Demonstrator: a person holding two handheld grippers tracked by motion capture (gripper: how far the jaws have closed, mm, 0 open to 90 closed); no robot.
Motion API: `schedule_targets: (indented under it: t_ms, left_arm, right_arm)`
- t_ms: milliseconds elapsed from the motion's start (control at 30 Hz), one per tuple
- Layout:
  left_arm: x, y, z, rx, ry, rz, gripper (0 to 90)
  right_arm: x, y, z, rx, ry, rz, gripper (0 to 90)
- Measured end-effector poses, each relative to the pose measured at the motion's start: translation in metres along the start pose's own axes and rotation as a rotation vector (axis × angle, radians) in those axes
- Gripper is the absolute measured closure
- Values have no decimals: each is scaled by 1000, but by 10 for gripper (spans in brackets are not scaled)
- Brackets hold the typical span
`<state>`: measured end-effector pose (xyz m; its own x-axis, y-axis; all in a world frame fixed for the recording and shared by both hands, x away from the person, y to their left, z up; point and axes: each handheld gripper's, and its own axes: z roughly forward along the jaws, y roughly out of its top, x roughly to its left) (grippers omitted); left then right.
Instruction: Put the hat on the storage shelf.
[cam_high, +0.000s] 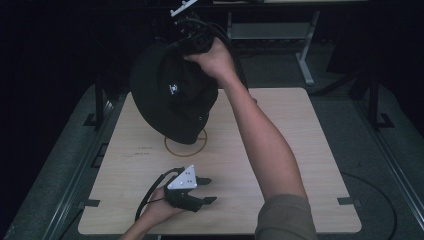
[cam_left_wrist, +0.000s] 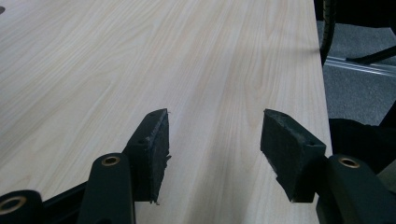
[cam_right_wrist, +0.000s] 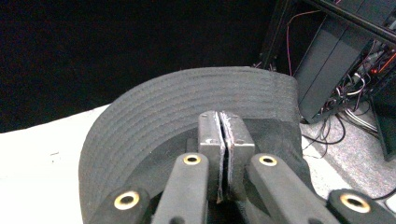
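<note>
A black cap (cam_high: 172, 97) with a small white logo hangs above the far left part of the wooden table (cam_high: 280, 115). My right gripper (cam_high: 192, 42) is raised at the top of the high view and grips the cap by its edge. In the right gripper view its jaws (cam_right_wrist: 223, 140) are shut with fabric pinched between them, and the cap's stitched brim (cam_right_wrist: 187, 102) curves in front. My left gripper (cam_high: 210, 190) rests low near the table's front edge. Its jaws (cam_left_wrist: 215, 126) stand open over bare wood (cam_left_wrist: 140, 56) with nothing between them.
An orange circle mark (cam_high: 200, 145) on the table lies partly under the hanging cap. A desk frame with legs (cam_high: 305, 55) stands behind the table. Racks with cables (cam_right_wrist: 345, 56) stand on the floor beyond it. Metal rails run along both sides of the table.
</note>
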<state>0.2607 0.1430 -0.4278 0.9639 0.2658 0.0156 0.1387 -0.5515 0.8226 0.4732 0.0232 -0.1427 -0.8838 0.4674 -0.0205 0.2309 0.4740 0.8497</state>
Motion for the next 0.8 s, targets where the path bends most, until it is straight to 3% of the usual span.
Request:
schedule_targets:
  t_ms: [167,400,433,533,567,600,633,700,800]
  left_arm:
    - [1,0,-2,9,10,12,416]
    - [0,1,-3,10,17,18,418]
    - [-1,1,-2,10,16,20,418]
    - [-2,1,-1,18,9,21,418]
    - [-2,1,-1,16,5,22,418]
    - [-4,1,0,19,-2,27,418]
    - [-4,1,0,19,-2,27,417]
    - [-9,4,0,13,-11,35,417]
    - [-13,6,1,0,-31,30,417]
  right_arm:
    - [-3,4,16,16,-11,16,877]
    - [-4,8,44,58,-29,13,876]
    - [-2,10,55,72,-34,7,875]
    - [-1,10,63,82,-35,-3,869]
    - [-1,10,70,92,-42,-6,850]
    - [-2,8,78,107,-14,10,677]
    - [-2,8,78,107,-14,10,677]
    - [-6,3,83,133,37,47,564]
    - [-13,-11,73,110,32,65,491]
